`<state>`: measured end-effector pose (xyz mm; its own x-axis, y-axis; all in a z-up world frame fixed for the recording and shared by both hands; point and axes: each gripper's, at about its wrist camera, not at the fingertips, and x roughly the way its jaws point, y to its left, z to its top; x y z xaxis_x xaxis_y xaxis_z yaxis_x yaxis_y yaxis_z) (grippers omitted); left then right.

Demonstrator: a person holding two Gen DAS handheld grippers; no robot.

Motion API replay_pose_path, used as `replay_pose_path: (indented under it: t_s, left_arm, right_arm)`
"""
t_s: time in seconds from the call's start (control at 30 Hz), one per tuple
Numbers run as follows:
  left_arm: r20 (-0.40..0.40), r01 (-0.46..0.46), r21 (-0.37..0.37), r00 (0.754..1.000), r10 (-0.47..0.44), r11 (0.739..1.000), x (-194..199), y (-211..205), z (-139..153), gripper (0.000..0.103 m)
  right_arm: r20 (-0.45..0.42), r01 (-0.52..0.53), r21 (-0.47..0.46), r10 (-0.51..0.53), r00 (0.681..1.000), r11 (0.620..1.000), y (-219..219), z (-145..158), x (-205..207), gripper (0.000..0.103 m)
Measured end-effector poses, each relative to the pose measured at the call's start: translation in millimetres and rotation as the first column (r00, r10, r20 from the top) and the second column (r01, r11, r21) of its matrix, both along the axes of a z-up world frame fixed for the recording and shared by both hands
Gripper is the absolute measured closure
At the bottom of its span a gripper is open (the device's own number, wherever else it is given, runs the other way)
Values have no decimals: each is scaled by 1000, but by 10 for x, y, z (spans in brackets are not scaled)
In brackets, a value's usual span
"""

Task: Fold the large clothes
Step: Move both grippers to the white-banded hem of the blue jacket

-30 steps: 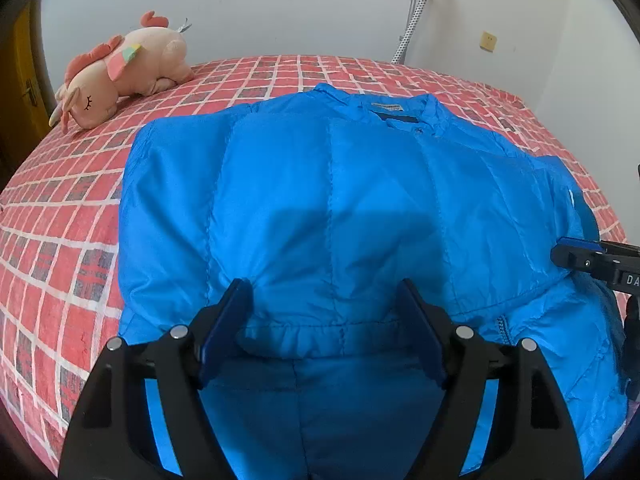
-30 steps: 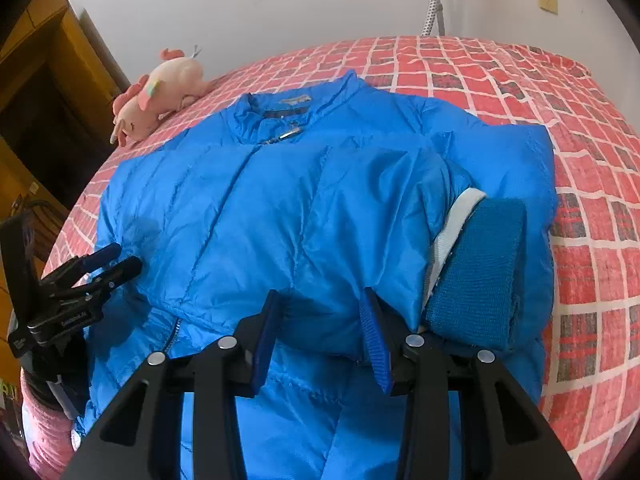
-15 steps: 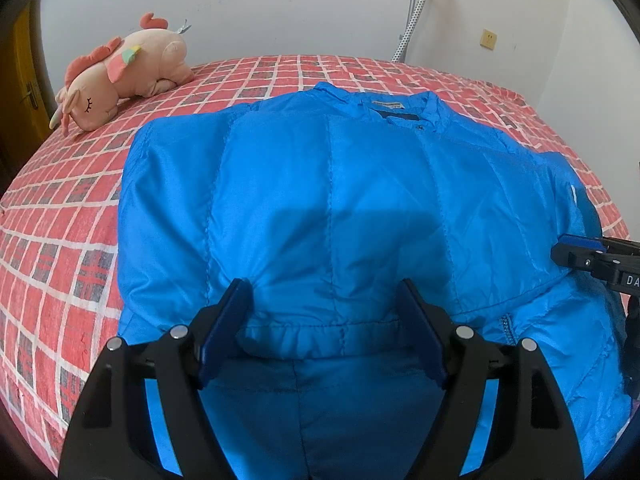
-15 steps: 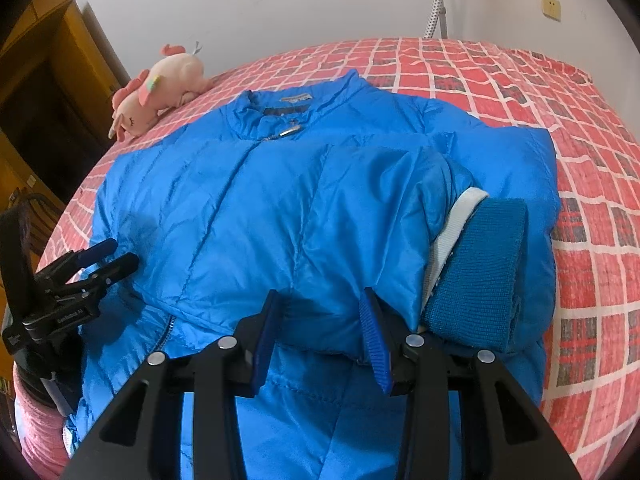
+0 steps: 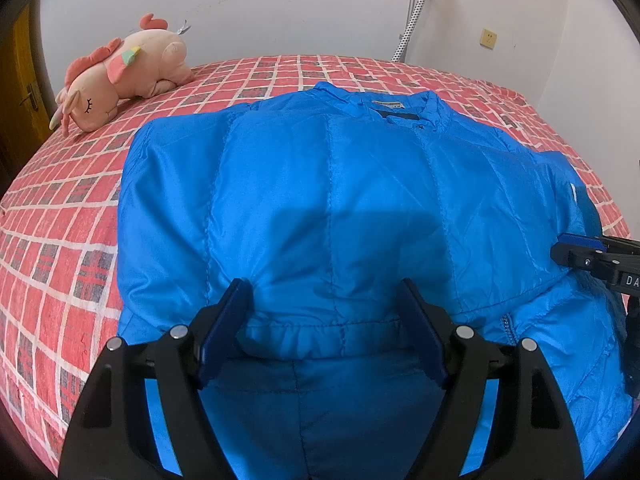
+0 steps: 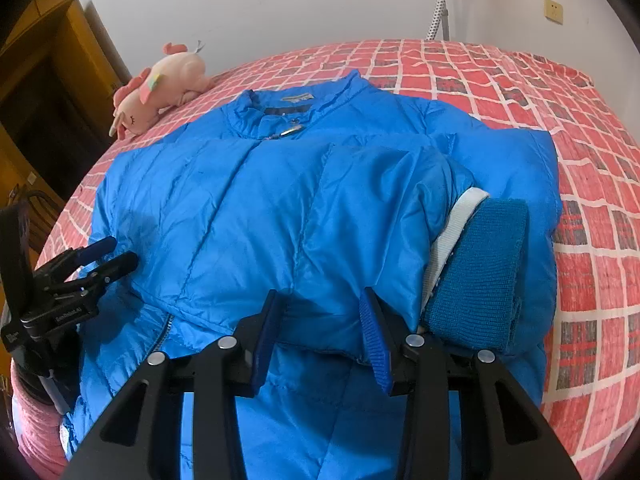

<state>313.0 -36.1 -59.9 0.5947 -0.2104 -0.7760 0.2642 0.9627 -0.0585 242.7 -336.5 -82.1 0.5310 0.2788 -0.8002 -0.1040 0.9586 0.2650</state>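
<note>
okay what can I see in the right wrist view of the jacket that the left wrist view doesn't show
Only the right wrist view shows the knit cuff with its white band and the collar's zipper pull. Only the left wrist view shows the brass door handle. Both show the blue jacket on the red checked bedspread, the plush unicorn, and both hand-held grippers, left and right, open.

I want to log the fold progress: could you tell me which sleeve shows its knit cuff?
The sleeve folded across the jacket by the right gripper: its teal ribbed cuff lies exposed. The other sleeve's cuff isn't visible.
</note>
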Motion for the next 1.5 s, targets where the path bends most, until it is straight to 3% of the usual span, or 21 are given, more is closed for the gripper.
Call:
replay_pose_path:
  t_s: [0.33, 0.5, 0.6, 0.73, 0.87, 1.03, 1.23, 1.5]
  left_arm:
    - [-1, 1, -1, 1000, -1, 1000, 0, -1, 2, 26]
    - [-26, 23, -1, 999, -23, 1000, -37, 34, 91, 27]
    - [-27, 27, -11, 999, -28, 1000, -199, 171, 254, 27]
    - [-1, -5, 29, 1000, 5, 1000, -674, 610, 462, 22]
    - [-33, -78, 47, 996, 79, 996, -1154, 1101, 445, 19]
    - [-131, -141, 57, 980, 147, 988, -1794, 1526, 269, 19]
    - [-221, -127, -37, 968, 116, 991, -2349, 1576, 162, 18]
    - [-280, -113, -94, 956, 83, 989, -2469, 1513, -19, 18]
  right_arm:
    - [7, -5, 0, 5, 1000, 1000, 4, 5, 13, 61]
    - [2, -1, 66, 1, 1000, 998, -100, 131, -94, 57]
    - [19, 16, 48, -17, 1000, 999, -160, 266, -334, 53]
    - [28, 21, 33, -22, 999, 999, -258, 320, -766, 52]
    - [12, 49, -7, -49, 999, 999, -395, 273, -1263, 50]
    - [-15, 78, -16, -79, 997, 997, -550, 229, -1855, 43]
    - [-41, 72, 8, -72, 997, 997, -574, 257, -2508, 38]
    - [-111, 50, 48, -45, 993, 998, -482, 119, -2923, 36]
